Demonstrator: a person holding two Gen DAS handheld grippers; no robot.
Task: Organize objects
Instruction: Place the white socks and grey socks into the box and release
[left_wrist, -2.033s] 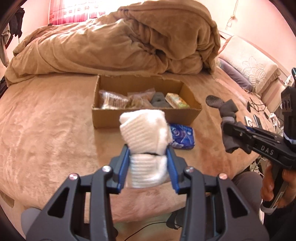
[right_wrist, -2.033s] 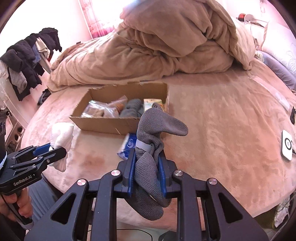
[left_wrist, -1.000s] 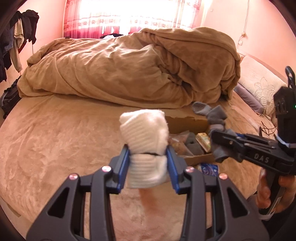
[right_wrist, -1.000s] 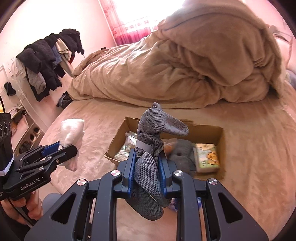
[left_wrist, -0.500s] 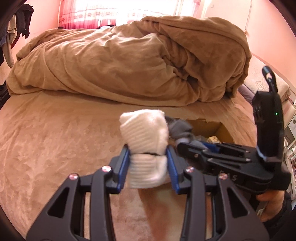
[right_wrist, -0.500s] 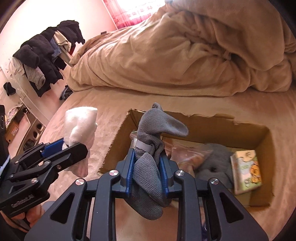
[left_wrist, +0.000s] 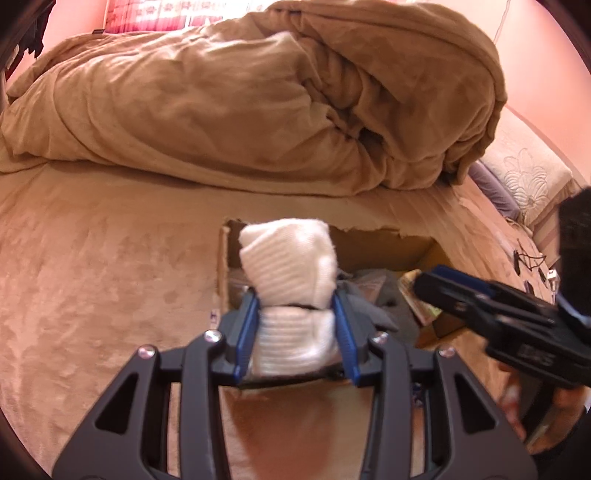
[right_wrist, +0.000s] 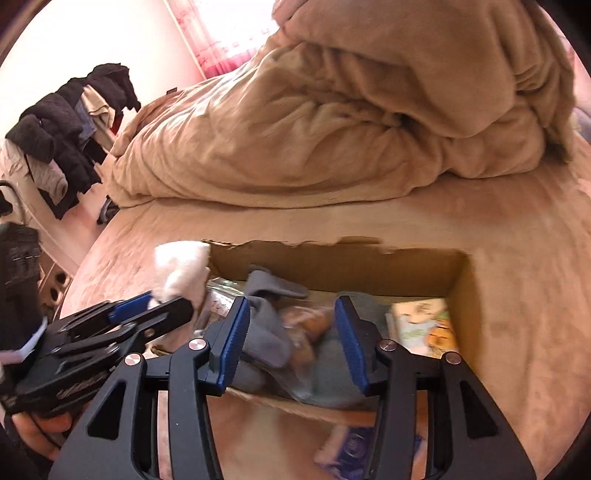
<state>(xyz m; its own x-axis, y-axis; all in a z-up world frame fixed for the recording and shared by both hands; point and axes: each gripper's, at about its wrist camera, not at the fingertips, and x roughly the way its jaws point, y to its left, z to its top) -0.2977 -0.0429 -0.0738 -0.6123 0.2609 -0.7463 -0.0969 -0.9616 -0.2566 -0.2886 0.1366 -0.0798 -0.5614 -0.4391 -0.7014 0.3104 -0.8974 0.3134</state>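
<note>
My left gripper is shut on a rolled white sock and holds it over the left end of the cardboard box on the bed. The white sock also shows in the right wrist view. My right gripper is open over the box. The grey sock lies loose in the box between its fingers, on clear snack bags beside another grey item.
A yellow-green packet lies at the box's right end. A blue packet lies on the bed in front of the box. A heaped tan duvet fills the back. Clothes hang at the left; pillows lie at the right.
My right gripper has opened and let the grey sock drop into the box. Both grippers have moved closer over the box; the left one still holds the white sock.
</note>
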